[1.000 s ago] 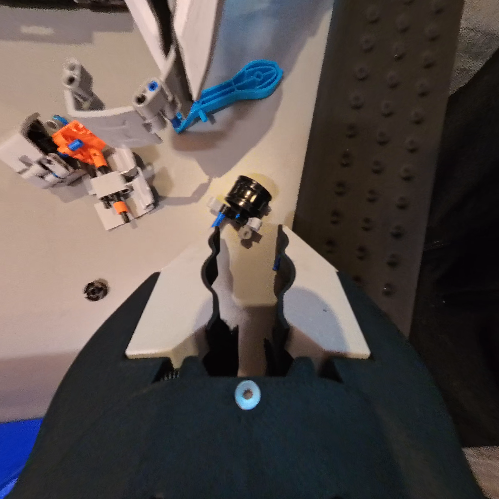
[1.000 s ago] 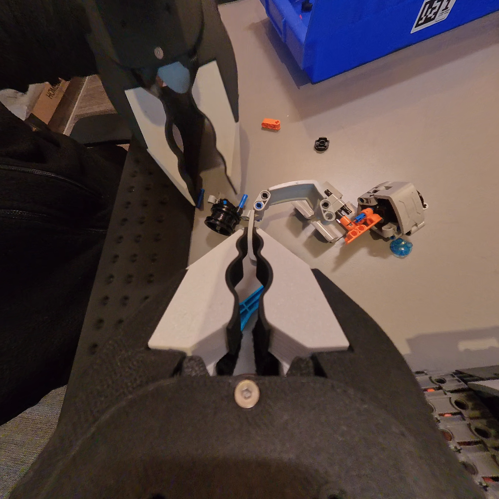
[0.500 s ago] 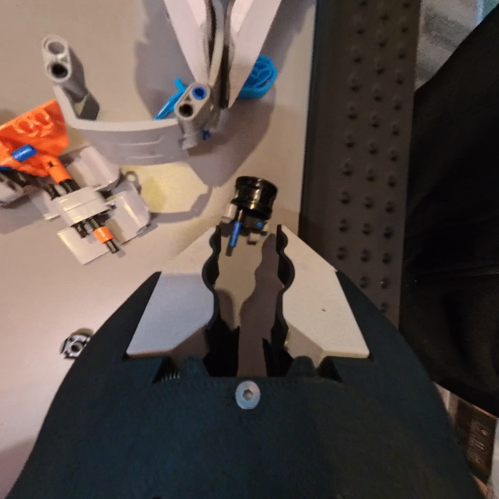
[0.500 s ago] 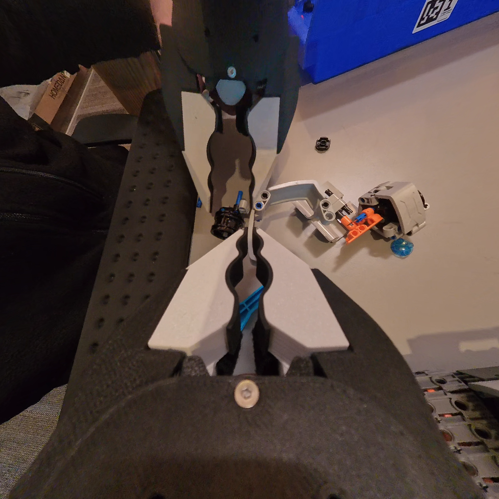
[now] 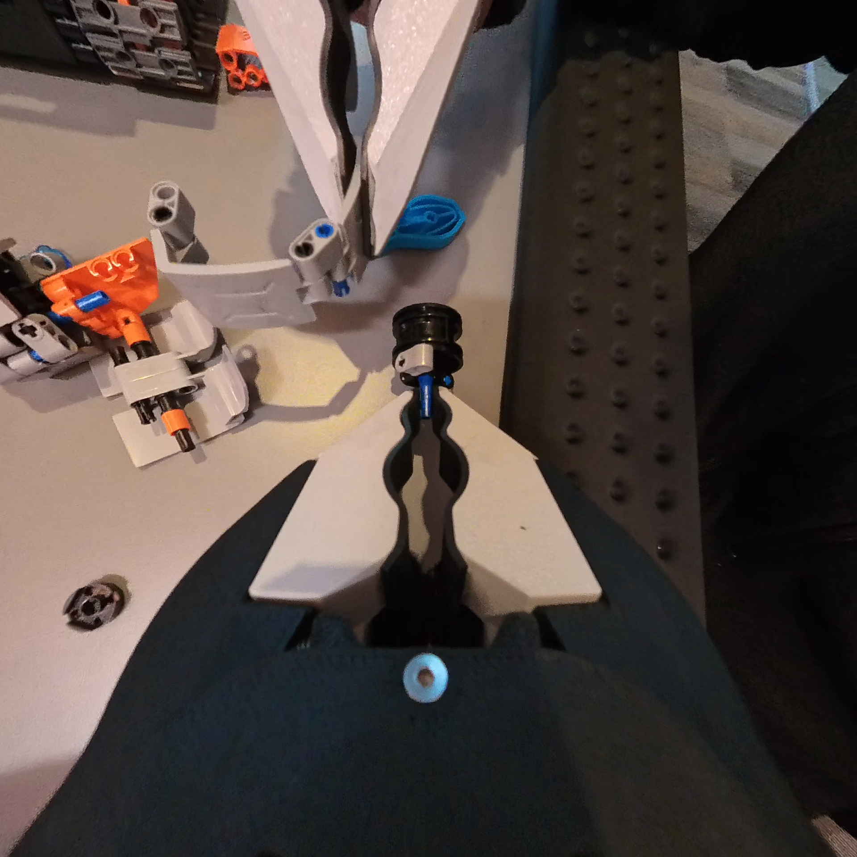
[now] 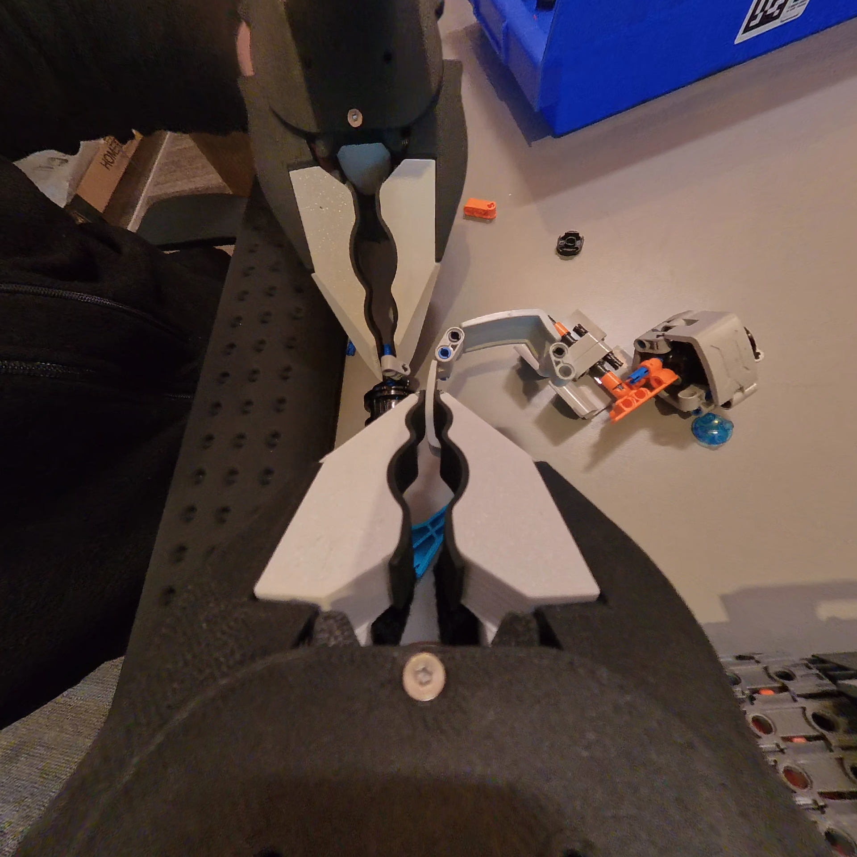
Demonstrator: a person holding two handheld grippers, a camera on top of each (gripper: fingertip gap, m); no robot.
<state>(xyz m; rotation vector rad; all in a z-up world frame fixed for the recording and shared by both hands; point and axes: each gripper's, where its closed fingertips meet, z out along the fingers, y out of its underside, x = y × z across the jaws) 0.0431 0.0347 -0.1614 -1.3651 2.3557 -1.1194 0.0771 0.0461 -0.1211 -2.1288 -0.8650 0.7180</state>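
Left wrist view: your left gripper (image 5: pixel 425 402), open half a second ago, now pinches the blue pin (image 5: pixel 424 394) of the black wheel piece (image 5: pixel 426 336).

Right wrist view: your right gripper (image 6: pixel 429 408), unchanged, clamps the grey curved panel (image 6: pixel 498 331); the wheel piece lies just left.

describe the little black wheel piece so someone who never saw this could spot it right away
Find the dark studded strip along the grey tabletop. Right beside it, at the left gripper fingertips, is the black wheel piece. It alone is a ribbed black hub with a grey connector and blue pin attached.
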